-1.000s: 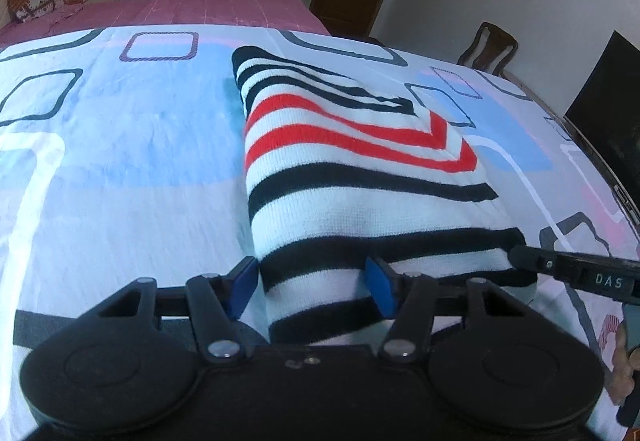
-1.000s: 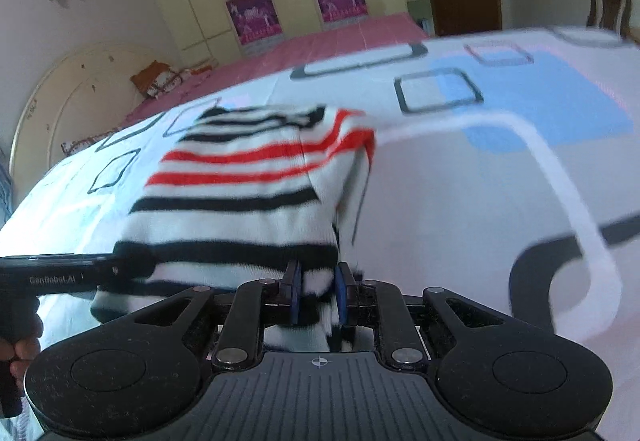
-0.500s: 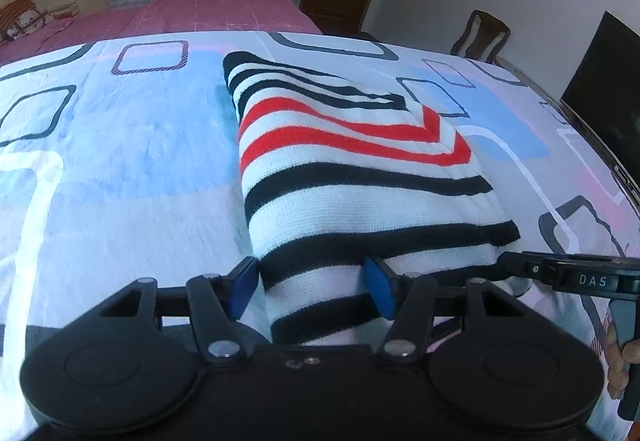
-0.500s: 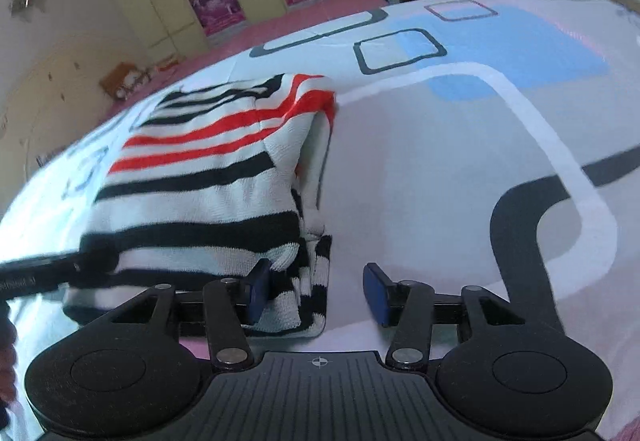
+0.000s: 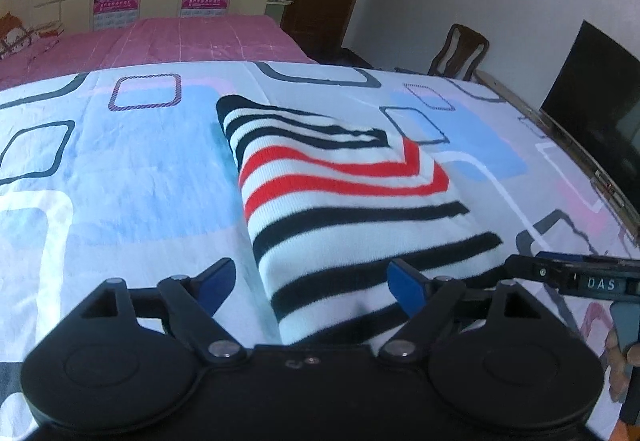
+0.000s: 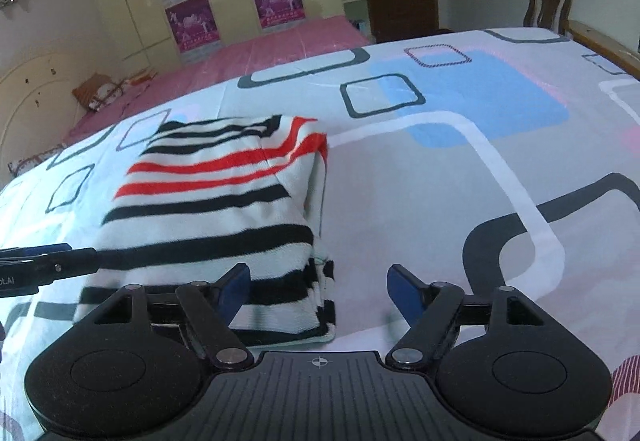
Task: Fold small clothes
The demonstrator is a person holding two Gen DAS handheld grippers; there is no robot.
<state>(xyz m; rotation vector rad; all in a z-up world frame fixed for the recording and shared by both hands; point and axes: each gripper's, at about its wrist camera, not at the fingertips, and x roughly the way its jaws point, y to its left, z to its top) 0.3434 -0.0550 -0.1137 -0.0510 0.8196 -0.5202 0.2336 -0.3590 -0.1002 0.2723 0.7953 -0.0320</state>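
A folded striped sweater (image 5: 344, 201), white with black and red bands, lies on a bed with a patterned sheet (image 5: 100, 177). The left hand-held gripper (image 5: 310, 285) straddles its near-left corner, jaws opening, pads off the knit. The right hand-held gripper (image 6: 318, 287) straddles the near-right corner, jaws likewise opening, gripping nothing.

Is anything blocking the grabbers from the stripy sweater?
Nothing visible. The folded sweater lies right before both open grippers, left and right, their jaws opening, only bedsheet around it.
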